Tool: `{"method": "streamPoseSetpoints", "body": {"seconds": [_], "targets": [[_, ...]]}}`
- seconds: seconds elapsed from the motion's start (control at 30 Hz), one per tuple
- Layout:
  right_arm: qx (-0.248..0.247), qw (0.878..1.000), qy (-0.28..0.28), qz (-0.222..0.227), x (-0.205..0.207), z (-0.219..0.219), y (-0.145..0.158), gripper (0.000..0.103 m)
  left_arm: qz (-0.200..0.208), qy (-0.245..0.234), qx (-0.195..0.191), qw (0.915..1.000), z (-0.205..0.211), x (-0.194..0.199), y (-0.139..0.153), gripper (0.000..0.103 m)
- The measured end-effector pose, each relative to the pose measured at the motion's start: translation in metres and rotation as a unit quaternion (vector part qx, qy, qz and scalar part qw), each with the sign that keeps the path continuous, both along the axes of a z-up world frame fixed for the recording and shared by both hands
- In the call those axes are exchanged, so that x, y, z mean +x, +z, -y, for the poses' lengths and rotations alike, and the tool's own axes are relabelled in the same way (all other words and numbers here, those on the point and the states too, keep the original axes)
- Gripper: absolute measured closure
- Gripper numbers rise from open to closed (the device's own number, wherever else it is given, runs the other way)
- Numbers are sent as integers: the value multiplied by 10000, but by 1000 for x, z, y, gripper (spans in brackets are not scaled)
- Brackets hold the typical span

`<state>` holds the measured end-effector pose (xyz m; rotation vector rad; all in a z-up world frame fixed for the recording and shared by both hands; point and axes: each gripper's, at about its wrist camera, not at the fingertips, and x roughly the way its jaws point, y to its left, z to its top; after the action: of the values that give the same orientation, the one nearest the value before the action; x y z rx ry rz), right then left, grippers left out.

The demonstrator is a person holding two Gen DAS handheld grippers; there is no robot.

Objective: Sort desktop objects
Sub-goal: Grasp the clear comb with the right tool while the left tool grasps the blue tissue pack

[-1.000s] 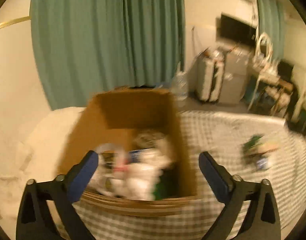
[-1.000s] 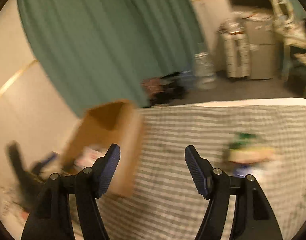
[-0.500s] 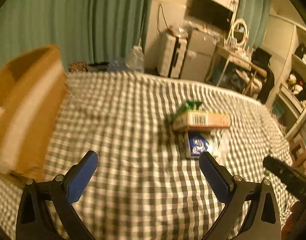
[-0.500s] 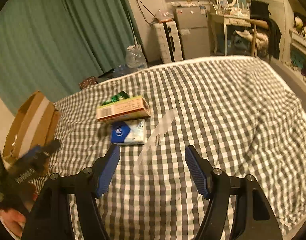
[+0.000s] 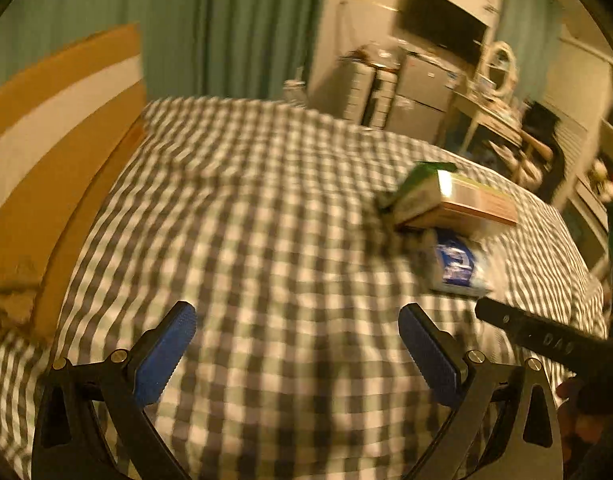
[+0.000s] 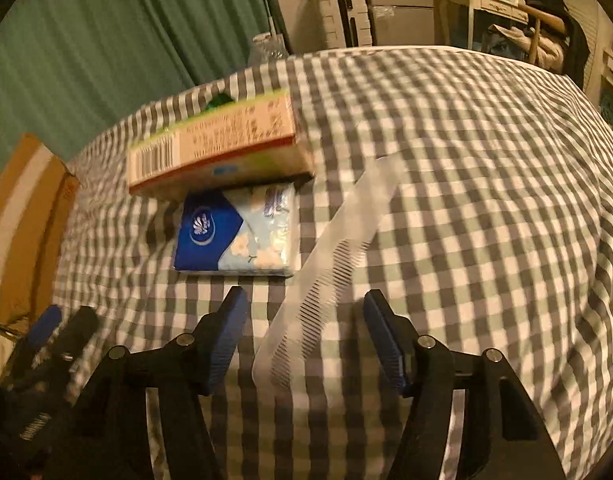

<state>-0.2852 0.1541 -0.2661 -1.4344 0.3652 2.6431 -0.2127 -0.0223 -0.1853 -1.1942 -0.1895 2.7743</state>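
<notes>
A clear plastic comb (image 6: 334,264) lies diagonally on the checkered cloth (image 6: 486,200), its near end between the fingers of my open, empty right gripper (image 6: 306,320). Left of it lies a blue tissue pack (image 6: 236,236), partly under an orange-and-green carton (image 6: 214,148). In the left wrist view the carton (image 5: 458,200) and tissue pack (image 5: 456,264) sit right of centre, with a green packet (image 5: 426,170) behind them. My left gripper (image 5: 296,344) is open and empty over bare cloth. The right gripper's finger (image 5: 538,338) shows at that view's right edge.
A cardboard box (image 5: 46,152) stands at the left edge of the cloth; it also shows in the right wrist view (image 6: 22,216). Green curtains (image 6: 106,40) hang behind. Cabinets and a desk (image 6: 386,4) stand at the back right.
Both grippers swung right, away from the cardboard box. The right gripper has moved down close over the comb. The left gripper has moved toward the carton. Both stayed open.
</notes>
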Motion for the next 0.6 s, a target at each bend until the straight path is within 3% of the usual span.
{"method": "streamPoseSetpoints", "body": {"seconds": [0.07, 0.17, 0.23, 0.4, 0.43, 0.47, 0.6], "targets": [[221, 9998, -2, -17, -2, 5, -3, 48, 107, 174, 88, 9998, 8, 0, -4, 0], [401, 9992, 0, 51, 2, -1, 0, 73, 175, 349, 172, 9991, 16, 1, -7, 0], [279, 9996, 5, 89, 7, -12, 2, 77, 188, 368, 177, 9990, 15, 3, -5, 0], [356, 9990, -284, 37, 35, -58, 23, 79, 96, -181, -82, 9998, -23, 2, 8, 0], [416, 9984, -373, 9, 38, -66, 27, 84, 75, -305, -95, 9995, -33, 1, 10, 0], [380, 9982, -472, -2, 42, -76, 30, 99, 66, -435, -56, 9990, -44, -1, 12, 0], [-198, 9970, -744, 98, 49, -107, 22, 99, 185, -914, 396, 9949, -94, -10, 15, 0]]}}
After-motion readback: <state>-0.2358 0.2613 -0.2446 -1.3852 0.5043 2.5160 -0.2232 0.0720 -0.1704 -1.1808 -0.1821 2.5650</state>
